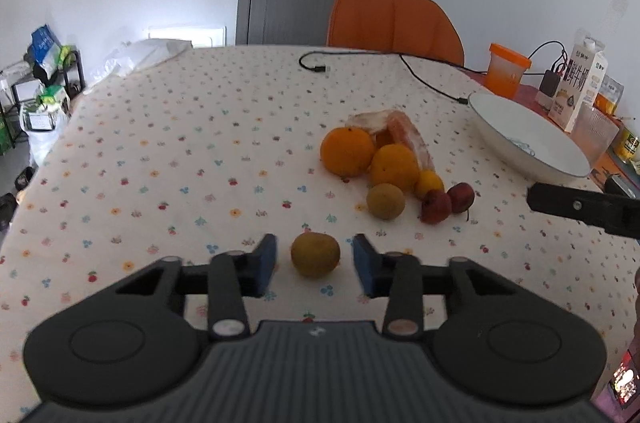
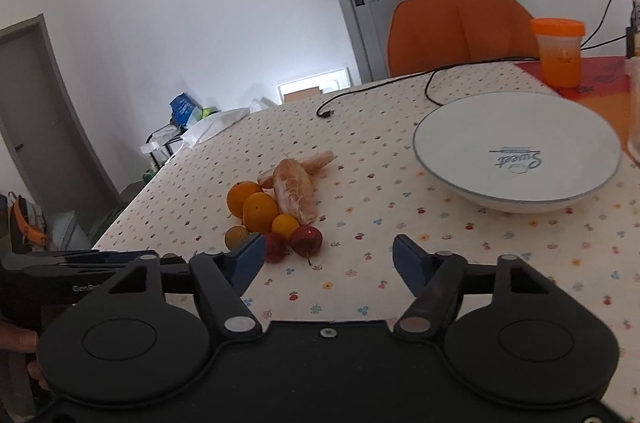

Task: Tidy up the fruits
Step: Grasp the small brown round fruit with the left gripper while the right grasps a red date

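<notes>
Left wrist view: the left gripper (image 1: pixel 314 261) has its blue pads (image 1: pixel 267 255) either side of a brownish-green kiwi-like fruit (image 1: pixel 315 255), narrow gaps on both sides, nothing gripped yet; beyond it lies the fruit pile (image 1: pixel 384 171), and right of the pile the empty white bowl (image 1: pixel 528 143). In the right wrist view the right gripper (image 2: pixel 329 261) stands half-open and empty, just short of the small red fruits (image 2: pixel 306 240). An off-centre squeeze could roll the round fruit away across the tablecloth (image 1: pixel 180 163).
</notes>
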{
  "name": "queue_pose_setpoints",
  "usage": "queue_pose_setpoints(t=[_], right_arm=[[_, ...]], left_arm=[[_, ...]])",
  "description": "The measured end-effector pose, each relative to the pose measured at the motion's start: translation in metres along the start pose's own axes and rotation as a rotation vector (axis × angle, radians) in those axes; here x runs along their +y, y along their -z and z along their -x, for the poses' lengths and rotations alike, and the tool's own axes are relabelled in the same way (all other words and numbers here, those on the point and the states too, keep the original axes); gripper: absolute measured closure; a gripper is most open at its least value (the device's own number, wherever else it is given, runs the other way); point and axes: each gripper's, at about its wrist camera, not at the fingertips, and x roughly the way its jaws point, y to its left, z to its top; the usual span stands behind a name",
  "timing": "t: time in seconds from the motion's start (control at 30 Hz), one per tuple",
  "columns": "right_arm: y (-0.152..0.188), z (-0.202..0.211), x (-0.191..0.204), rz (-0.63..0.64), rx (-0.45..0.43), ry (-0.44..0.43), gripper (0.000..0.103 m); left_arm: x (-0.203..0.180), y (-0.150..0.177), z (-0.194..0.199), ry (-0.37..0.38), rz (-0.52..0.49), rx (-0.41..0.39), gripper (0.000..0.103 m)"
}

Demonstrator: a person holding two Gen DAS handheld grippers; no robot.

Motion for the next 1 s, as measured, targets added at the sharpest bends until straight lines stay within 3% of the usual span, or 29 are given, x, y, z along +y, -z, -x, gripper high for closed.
queue_pose_setpoints(t=[0.07,0.3,0.47,0.7,0.9,1.0], right_arm=[[-0.001,-0.008,0.001,-0.005,0.012,-0.007,0.042],[-0.005,-0.029,0.003,-0.018,0.025,-0.032,0.045],[-0.007,-0.04,0.003,-0.023,0.044,-0.05,0.057],[-0.009,-0.05,0.0,-0.036,0.049,-0.066,0.063],[-0.004,-0.062,-0.001,-0.044,0.078,-0.083,0.079],[-0.002,-0.06,-0.001,-0.04,0.068,-0.09,0.08]], left_arm=[[0.003,0.0,-0.003,0.001,0.005,-0.005,0.077],[0.009,-0.009,-0.006,-0.003,0.017,-0.006,0.077],[0.012,-0.013,-0.006,-0.008,0.018,-0.009,0.077],[0.017,-0.015,-0.01,-0.02,0.022,-0.003,0.077],[0.019,-0.016,-0.012,-0.028,0.023,0.002,0.077],[0.016,-0.018,-0.011,-0.029,0.017,-0.005,0.077]])
